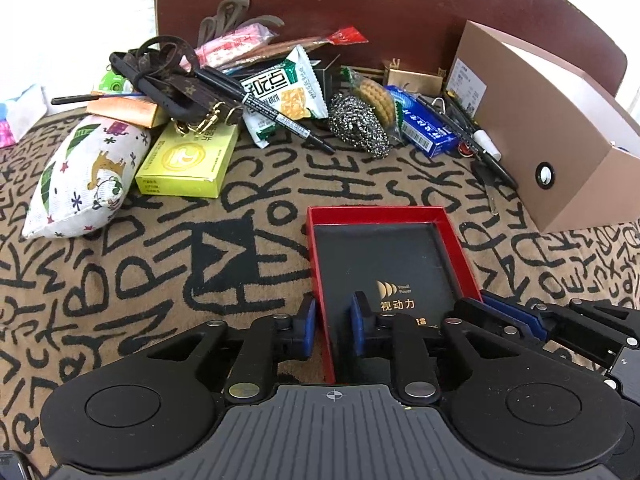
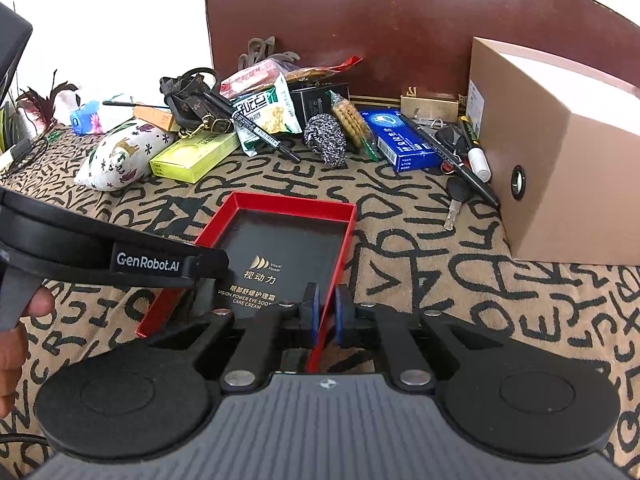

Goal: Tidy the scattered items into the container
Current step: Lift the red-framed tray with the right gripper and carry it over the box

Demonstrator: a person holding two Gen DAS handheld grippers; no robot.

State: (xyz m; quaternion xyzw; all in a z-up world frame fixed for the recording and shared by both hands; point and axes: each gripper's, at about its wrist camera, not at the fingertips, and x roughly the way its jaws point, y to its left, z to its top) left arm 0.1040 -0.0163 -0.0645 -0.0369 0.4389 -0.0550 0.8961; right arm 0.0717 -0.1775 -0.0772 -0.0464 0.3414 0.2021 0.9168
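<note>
An empty red tray with a black printed floor lies on the patterned cloth, straight in front of both grippers. My left gripper is shut on the tray's left wall, one blue pad outside and one inside. My right gripper is shut on the tray's right wall near its front corner. Scattered items lie in a row behind the tray: a steel scourer, a black marker, a yellow-green box, a blue box, snack packets and a key.
A tan cardboard box with a round hole stands at the right. A printed cushion lies at the left. A dark brown board rises behind the pile. A person's hand shows at the left edge, holding the left gripper.
</note>
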